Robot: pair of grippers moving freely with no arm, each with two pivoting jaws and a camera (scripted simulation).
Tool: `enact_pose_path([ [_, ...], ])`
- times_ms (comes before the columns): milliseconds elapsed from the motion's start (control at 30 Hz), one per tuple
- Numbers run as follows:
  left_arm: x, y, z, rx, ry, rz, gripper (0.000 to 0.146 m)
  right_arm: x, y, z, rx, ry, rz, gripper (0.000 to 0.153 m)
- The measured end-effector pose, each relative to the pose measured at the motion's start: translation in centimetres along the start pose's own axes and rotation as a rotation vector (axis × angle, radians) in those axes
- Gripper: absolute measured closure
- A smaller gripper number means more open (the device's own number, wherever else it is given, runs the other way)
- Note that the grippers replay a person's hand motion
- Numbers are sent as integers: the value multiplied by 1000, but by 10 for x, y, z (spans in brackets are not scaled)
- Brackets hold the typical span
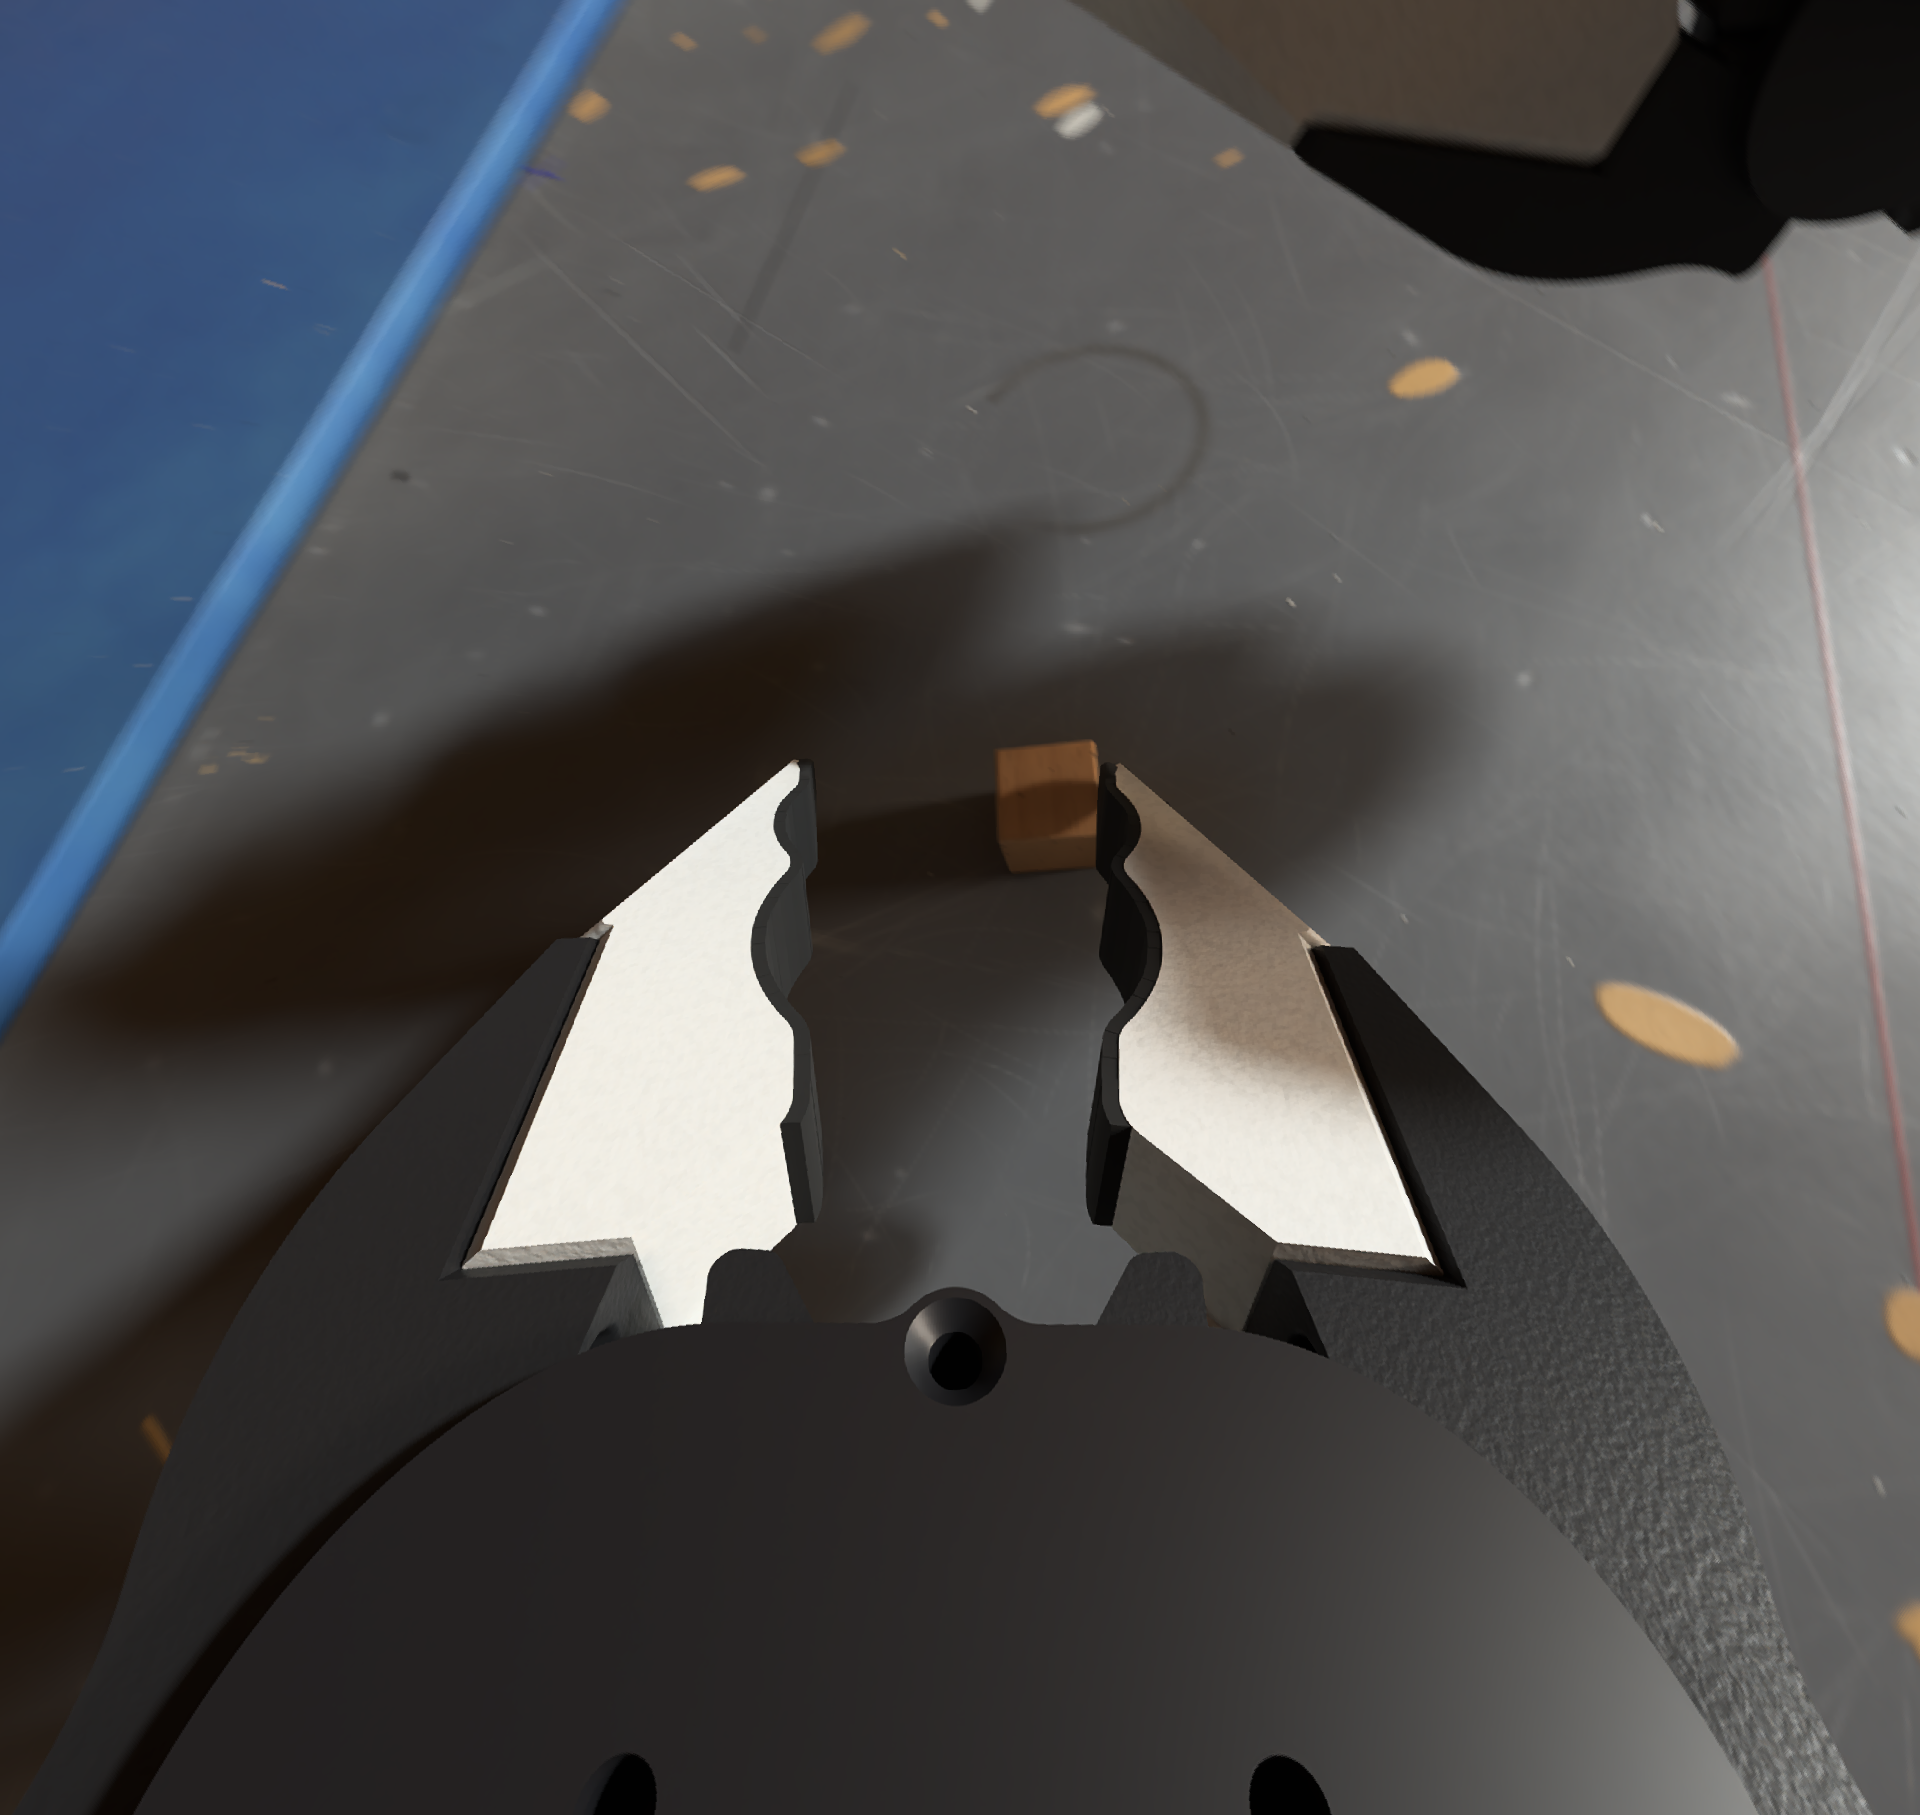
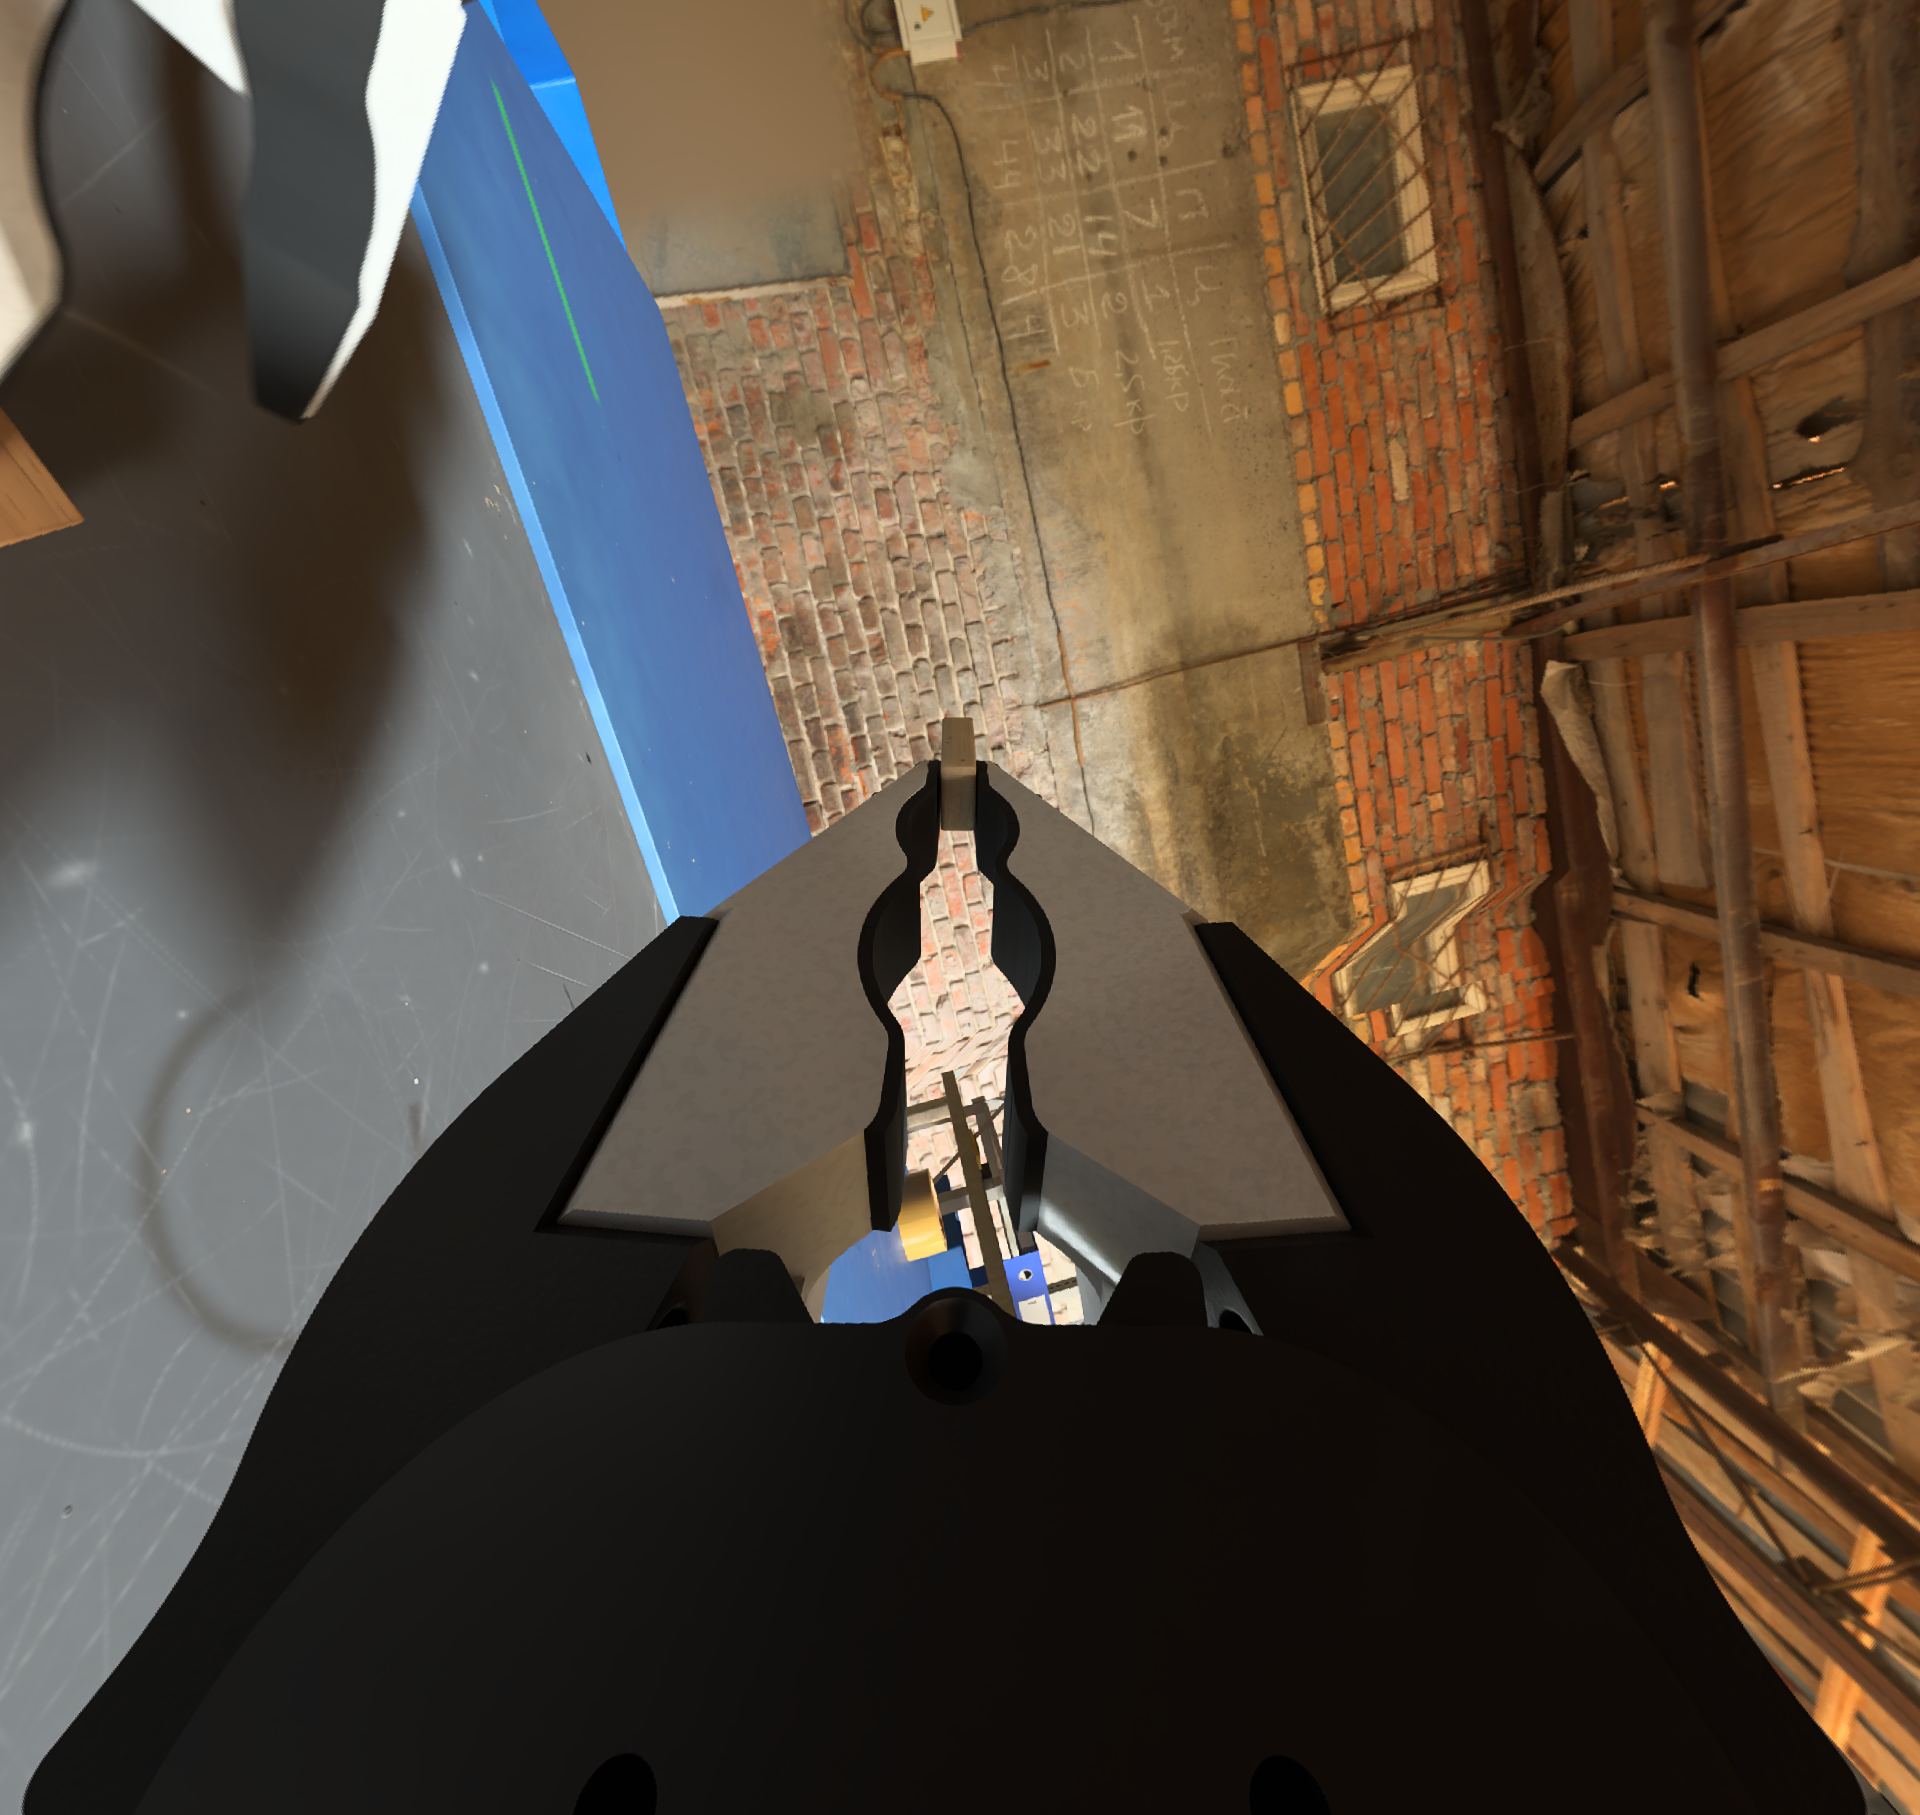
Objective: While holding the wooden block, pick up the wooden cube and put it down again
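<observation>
Left gripper (image 1: 956, 809): jaws spread apart, nothing between them, poised over the grey scratched table (image 1: 1351, 539). Wooden cube (image 1: 1045, 807) resting on the table just past the fingertips, hard by the right finger, off-centre in the gap; contact with that finger impossible to tell. Beyond, up and to the right of the jaws, part of the right gripper. Blue table edge (image 1: 343, 415) off to the left.

Right gripper (image 2: 958, 778): jaws closed on the pale wooden block (image 2: 957, 768), pinched at the very tips and jutting slightly past them. Brick wall (image 2: 883, 539) far behind.
</observation>
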State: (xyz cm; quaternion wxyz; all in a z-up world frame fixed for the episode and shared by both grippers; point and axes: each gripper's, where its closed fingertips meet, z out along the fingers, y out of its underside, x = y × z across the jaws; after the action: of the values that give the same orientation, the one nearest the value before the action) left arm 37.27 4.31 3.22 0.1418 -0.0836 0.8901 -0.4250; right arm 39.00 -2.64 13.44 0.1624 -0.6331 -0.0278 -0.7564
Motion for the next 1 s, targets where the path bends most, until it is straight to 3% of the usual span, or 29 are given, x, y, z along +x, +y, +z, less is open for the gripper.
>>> enact_pose_path([
  [167, 14, 13, 9, -91, 163, 20, 90, 0, -1, 0, 6, -3, -13, 148],
  [333, 13, 12, 15, -112, 213, 54, 75, 0, -2, 1, 6, -3, -9, 148],
  [400, 15, 12, 16, -118, 230, 23, 80, 0, -2, 1, 4, -3, -10, 148],
  [467, 20, 13, 16, -142, 260, -28, 101, 0, -2, 1, 3, -3, -9, 148],
  [533, 20, 13, 16, -147, 215, -70, 115, 0, -2, 0, 5, -2, -9, 148],
  [667, 20, 15, 14, -174, 109, -158, 124, 0, -3, 0, 5, -1, -6, 148],
  [1000, 8, 1, 22, -162, -190, -280, 125, 1, -3, 0, 5, 3, -6, 148],
])
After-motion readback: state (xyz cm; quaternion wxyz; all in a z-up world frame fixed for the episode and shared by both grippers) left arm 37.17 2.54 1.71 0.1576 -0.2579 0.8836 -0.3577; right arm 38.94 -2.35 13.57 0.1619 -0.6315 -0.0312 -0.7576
